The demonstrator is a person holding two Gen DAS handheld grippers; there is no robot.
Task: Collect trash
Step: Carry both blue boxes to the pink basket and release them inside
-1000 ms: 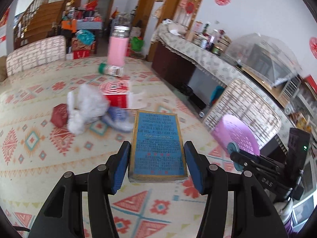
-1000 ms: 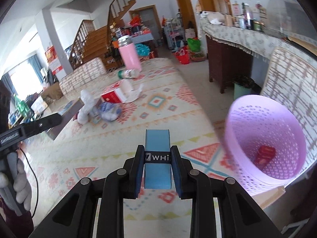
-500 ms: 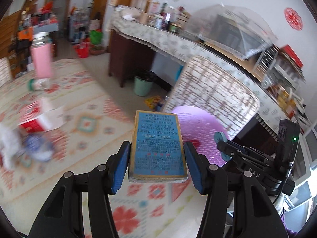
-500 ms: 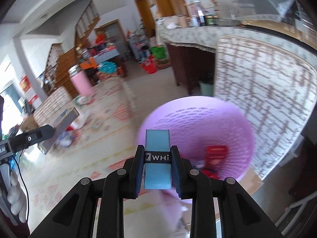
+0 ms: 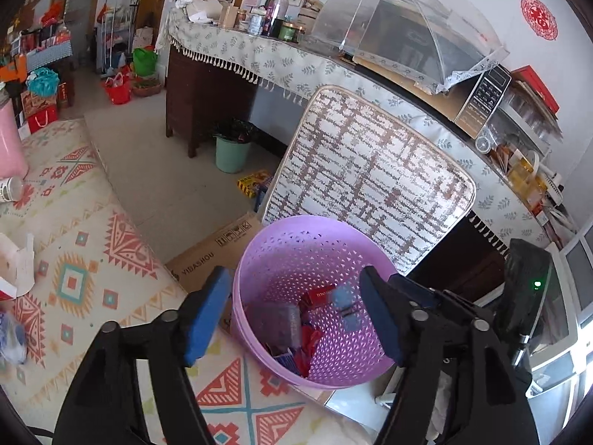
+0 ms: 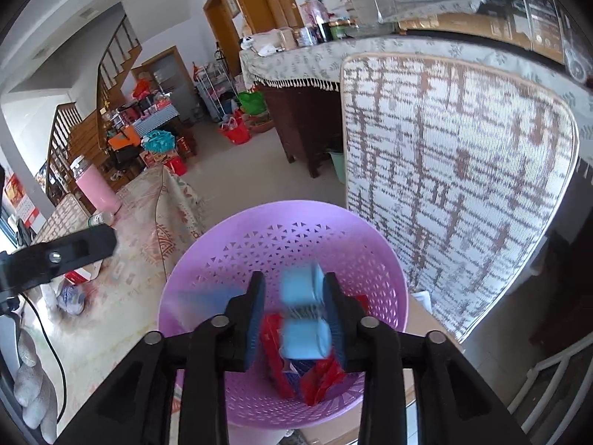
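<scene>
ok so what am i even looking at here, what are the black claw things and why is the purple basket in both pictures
There is no robot. A person holds a hand tool with two jaws in each hand, and each tool carries a wide-angle camera looking along its jaws. One picture is from the left gripper, the other from the right gripper. Both hang over a basket at the edge of a table with a patterned cloth, where litter lies. Both sets of jaws have just been opening. The left ones are empty, and a blurred box is in the basket below. A blue pack sits loose between the right ones, apparently dropping.
</scene>
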